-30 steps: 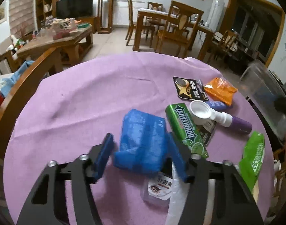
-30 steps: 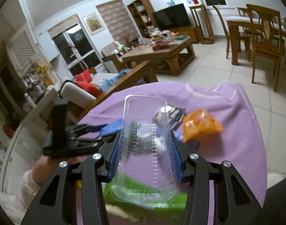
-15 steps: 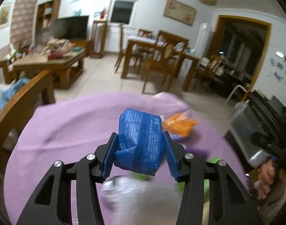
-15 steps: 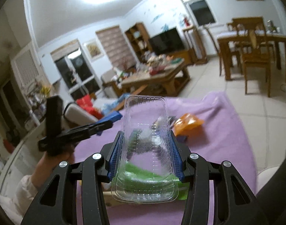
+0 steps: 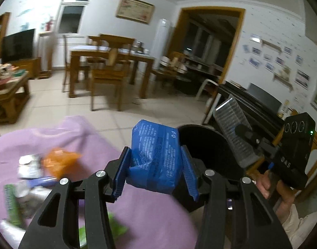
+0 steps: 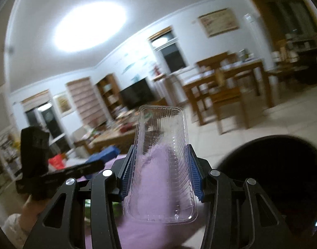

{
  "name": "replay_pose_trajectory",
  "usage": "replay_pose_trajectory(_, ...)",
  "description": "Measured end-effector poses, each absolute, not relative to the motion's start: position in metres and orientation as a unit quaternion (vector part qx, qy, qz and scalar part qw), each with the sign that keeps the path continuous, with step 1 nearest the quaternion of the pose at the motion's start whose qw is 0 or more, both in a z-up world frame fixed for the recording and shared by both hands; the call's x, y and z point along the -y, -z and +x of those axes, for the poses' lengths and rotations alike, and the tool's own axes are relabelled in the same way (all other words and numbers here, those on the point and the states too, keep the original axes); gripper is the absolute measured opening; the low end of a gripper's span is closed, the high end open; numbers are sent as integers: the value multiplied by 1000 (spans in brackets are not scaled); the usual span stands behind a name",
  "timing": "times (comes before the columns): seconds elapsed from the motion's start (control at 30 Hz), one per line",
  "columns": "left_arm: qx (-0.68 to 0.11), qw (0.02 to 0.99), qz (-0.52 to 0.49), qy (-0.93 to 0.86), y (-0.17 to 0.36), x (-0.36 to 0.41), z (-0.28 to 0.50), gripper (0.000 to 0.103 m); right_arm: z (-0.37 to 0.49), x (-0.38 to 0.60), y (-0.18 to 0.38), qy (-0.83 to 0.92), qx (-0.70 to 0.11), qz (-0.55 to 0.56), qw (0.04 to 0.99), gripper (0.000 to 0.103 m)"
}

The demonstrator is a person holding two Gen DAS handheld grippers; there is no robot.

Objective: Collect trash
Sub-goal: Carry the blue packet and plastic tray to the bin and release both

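You're in a living-dining room, at a worktop (image 5: pixel 54 137) under a purple cloth, with a black bin (image 5: pixel 210 151) just beyond its edge. Your left gripper (image 5: pixel 154 172) is clenched on a blue packet (image 5: pixel 156 155), your right gripper (image 6: pixel 161 176) on a clear plastic tray (image 6: pixel 162 166). Carry each fully over the bin's mouth before letting go, one at a time so they don't collide; orange and green wrappers (image 5: pixel 58 161) remain on the cloth.

Right claw (image 6: pixel 161 173) clamped on clear plastic tray (image 6: pixel 161 166), tray upright, blue pads on both long sides. Black bin (image 6: pixel 283 176) mouth at 4 o'clock. Left claw (image 6: pixel 75 169) at 9 o'clock. Purple tablecloth (image 6: pixel 146 232) below on table.
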State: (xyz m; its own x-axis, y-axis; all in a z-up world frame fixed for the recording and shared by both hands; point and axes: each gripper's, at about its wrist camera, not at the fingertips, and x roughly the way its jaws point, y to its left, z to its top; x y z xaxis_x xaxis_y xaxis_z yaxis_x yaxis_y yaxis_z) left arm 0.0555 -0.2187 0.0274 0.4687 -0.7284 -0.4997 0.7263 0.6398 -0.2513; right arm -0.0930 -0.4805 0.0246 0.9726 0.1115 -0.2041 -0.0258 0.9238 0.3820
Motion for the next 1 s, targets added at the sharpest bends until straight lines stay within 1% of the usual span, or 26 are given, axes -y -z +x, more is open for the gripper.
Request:
replay_pose_trajectory(0.17, -302, 835, 3, 461, -12, 278, 49, 48, -116, 538, -7, 40, -105, 207, 972, 47)
replay_pose_trajectory(0.37, -315, 815, 17, 487, 9, 324, 39, 48, -122, 579, 20, 77, -116, 232, 963, 47)
replay_pose_trajectory(0.67, -338, 799, 38, 496, 32, 355, 38, 48, -107, 591, 47, 92, -133, 244, 956, 47)
replay_pose_trajectory(0.9, -347, 793, 44, 498, 36, 367, 38, 48, -103, 597, 56, 100, -139, 249, 953, 47)
replay_pose_trajectory(1.0, -349, 790, 50, 502, 35, 372, 36, 49, -100, 596, 57, 104, -140, 248, 953, 49)
